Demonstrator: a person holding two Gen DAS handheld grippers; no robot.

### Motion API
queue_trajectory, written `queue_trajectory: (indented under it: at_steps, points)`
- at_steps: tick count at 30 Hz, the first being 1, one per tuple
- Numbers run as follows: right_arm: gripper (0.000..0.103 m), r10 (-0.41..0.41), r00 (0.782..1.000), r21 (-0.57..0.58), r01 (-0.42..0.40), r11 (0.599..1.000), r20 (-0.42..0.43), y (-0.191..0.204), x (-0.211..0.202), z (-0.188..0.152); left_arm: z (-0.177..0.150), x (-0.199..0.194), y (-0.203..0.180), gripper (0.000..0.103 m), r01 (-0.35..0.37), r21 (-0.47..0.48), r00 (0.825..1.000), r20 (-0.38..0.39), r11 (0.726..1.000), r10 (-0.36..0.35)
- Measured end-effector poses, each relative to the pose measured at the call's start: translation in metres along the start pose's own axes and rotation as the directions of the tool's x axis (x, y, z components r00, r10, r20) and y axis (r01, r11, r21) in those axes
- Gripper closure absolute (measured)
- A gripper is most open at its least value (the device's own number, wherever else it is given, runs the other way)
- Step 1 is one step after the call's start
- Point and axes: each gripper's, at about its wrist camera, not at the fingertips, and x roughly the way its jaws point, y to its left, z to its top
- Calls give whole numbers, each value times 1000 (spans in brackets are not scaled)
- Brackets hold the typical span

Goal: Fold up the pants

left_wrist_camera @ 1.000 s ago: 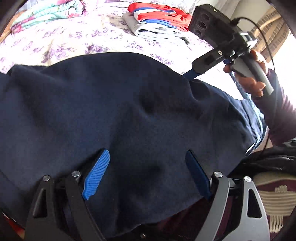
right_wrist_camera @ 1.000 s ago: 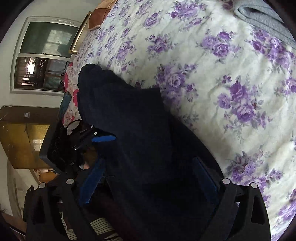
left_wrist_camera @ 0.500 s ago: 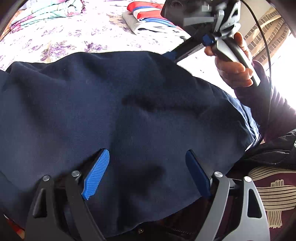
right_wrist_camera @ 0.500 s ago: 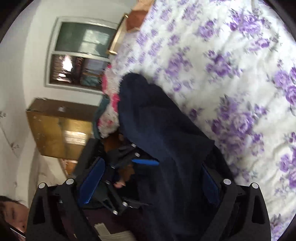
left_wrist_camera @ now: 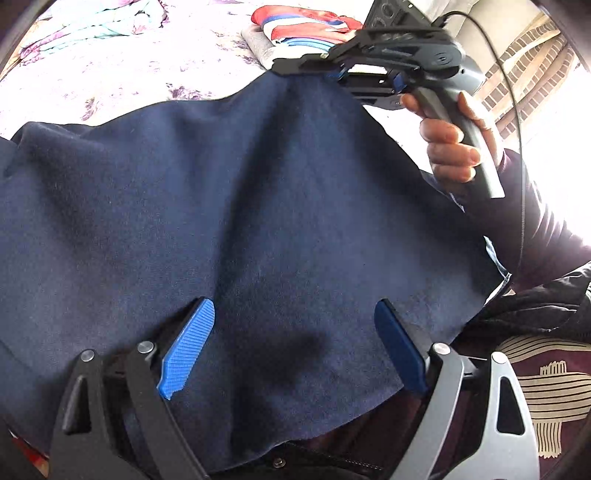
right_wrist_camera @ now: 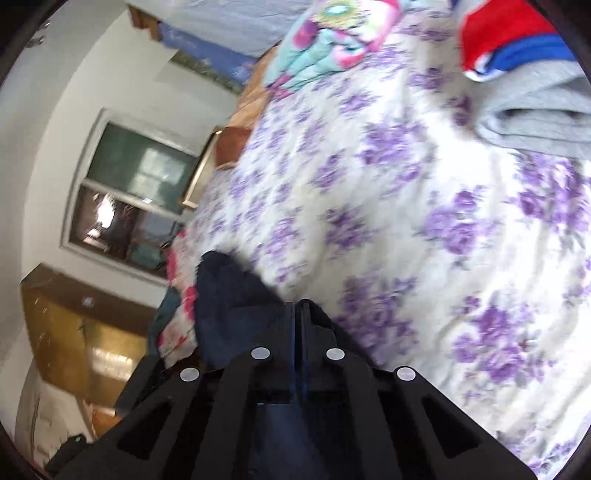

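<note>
The navy pants (left_wrist_camera: 258, 206) lie spread over the near edge of the bed and fill most of the left wrist view. My left gripper (left_wrist_camera: 293, 339) is open, its blue pads (left_wrist_camera: 188, 343) low over the cloth near the near hem, holding nothing. My right gripper (left_wrist_camera: 295, 70) is shut on the pants' far edge and lifts it into a peak. In the right wrist view the closed fingers (right_wrist_camera: 298, 314) pinch dark cloth (right_wrist_camera: 236, 291) that hangs below them.
The bed has a white sheet with purple flowers (right_wrist_camera: 443, 229). A folded grey garment with a red and blue one on top (left_wrist_camera: 295, 33) lies at the far side. A pastel bundle (left_wrist_camera: 92, 26) lies far left. A window and wooden cabinet show in the right wrist view.
My right gripper has closed on the pants' far edge and raised it, swinging toward the far side of the bed. My left gripper has stayed open over the near cloth.
</note>
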Motion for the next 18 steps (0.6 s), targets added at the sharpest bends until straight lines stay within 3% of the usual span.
queue_trajectory:
  at_steps: [3, 6, 8, 11, 13, 14, 15, 17, 18]
  points:
    - [102, -111, 991, -5, 112, 994, 80, -4, -6, 7, 2, -1, 0, 17, 1, -4, 1000, 3, 1000, -1]
    - [101, -159, 980, 30, 157, 987, 118, -7, -13, 12, 1, -7, 4, 17, -2, -12, 1000, 9, 1000, 2]
    - [98, -86, 990, 40, 82, 996, 108, 4, -19, 8, 3, -25, 3, 17, -17, 6, 999, 47, 1000, 17]
    - [97, 15, 999, -58, -12, 998, 48, 49, -12, -13, 14, -70, 7, 13, -24, 14, 986, 167, 1000, 22]
    - [85, 27, 1000, -95, -25, 995, 12, 69, 3, -29, 26, -92, 23, 5, -71, -47, 968, 239, 996, 80]
    - [70, -8, 1000, -68, 7, 998, -10, 68, 15, -37, 34, -95, 41, 5, -98, -106, 963, 243, 990, 121]
    - [69, -70, 997, -34, 69, 997, -25, 60, 27, -43, 41, -91, 61, 5, -99, -153, 965, 224, 983, 133]
    - [75, -202, 979, 11, 202, 979, -17, 34, 38, -50, 52, -74, 106, 5, -140, -242, 966, 178, 960, 186]
    - [96, -251, 968, 33, 250, 968, 14, 16, 37, -50, 55, -64, 129, 14, -156, -283, 967, 151, 946, 205]
